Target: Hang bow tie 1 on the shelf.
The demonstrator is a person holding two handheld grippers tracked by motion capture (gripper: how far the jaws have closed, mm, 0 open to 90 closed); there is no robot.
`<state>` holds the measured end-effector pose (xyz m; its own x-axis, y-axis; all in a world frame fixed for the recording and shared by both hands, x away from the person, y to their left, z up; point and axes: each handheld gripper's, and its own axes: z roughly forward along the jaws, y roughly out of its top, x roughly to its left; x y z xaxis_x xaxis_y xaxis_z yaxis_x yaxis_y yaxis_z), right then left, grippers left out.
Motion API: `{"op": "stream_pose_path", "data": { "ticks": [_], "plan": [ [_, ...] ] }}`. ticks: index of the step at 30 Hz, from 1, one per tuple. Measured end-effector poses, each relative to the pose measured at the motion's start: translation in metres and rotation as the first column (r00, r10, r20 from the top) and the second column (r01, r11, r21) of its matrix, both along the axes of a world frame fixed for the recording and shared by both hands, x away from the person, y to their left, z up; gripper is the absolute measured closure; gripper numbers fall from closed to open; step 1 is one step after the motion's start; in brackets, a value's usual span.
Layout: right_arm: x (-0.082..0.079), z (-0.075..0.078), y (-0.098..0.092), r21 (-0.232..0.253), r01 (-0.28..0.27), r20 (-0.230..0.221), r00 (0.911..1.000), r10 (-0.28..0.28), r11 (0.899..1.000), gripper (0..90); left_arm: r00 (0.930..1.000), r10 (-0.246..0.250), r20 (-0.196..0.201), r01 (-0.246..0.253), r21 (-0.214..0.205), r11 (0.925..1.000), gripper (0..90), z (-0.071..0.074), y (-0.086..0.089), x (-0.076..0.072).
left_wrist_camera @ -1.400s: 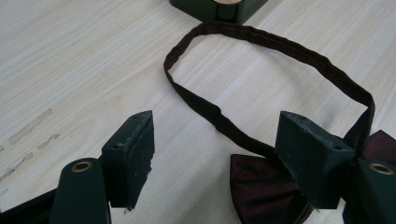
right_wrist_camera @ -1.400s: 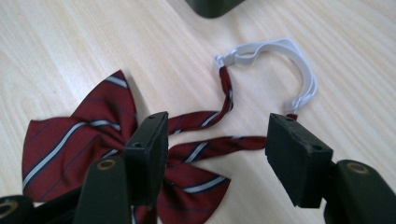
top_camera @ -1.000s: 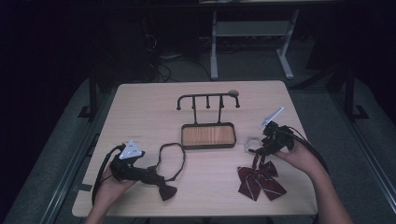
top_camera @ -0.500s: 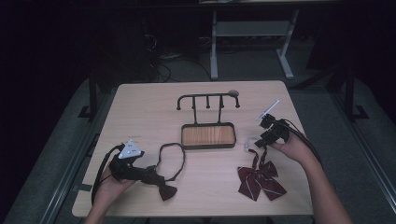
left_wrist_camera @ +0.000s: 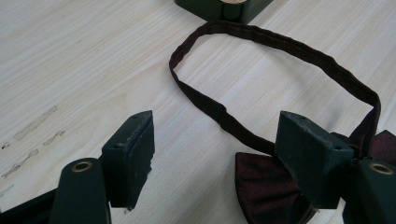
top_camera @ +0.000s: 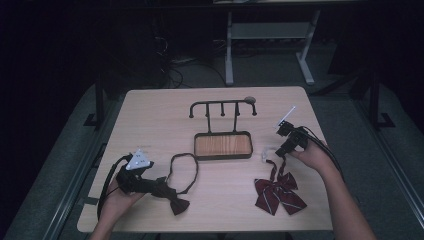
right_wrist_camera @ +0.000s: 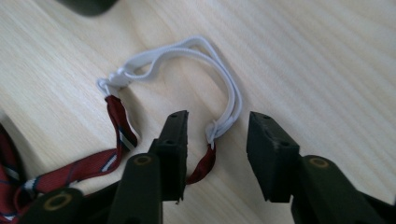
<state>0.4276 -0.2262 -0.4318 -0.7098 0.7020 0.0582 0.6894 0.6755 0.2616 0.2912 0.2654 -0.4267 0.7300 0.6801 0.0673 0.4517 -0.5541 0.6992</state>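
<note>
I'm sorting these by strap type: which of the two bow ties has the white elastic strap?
The striped red bow tie by the right gripper; its white elastic lies between the jaws. The dark bow tie has a dark band.

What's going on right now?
Right gripper closing around white elastic of red bow tie. Left gripper open beside dark bow tie. Nothing blocking.

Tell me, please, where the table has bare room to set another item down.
The table is bare along its far-left stretch, left of the hook stand, and in the near middle strip between the dark bow tie and the striped red bow tie. It is crowded around the wooden tray and both ties.
</note>
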Motion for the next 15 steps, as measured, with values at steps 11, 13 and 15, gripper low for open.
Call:
{"op": "stream_pose_path", "data": {
  "ticks": [11,13,15],
  "plan": [
    [-0.0007,-0.0074,0.0041,-0.032,-0.012,-0.008,0.9999,0.011,0.999,71.7,1.0,0.001,0.005,-0.001,0.001,1.0,28.8,0.0005,0.0002,-0.0001],
    [-0.0016,-0.0083,0.0056,-0.041,-0.008,-0.005,1.0,0.008,0.999,76.6,1.0,0.001,0.006,-0.001,0.002,1.0,28.8,0.0006,0.0002,-0.0001],
    [-0.0015,-0.0091,0.006,-0.042,-0.011,-0.008,0.9999,0.01,0.999,77.9,1.0,0.003,0.005,-0.003,0.005,1.0,28.8,0.0005,0.0002,-0.0002]
  ]
}}
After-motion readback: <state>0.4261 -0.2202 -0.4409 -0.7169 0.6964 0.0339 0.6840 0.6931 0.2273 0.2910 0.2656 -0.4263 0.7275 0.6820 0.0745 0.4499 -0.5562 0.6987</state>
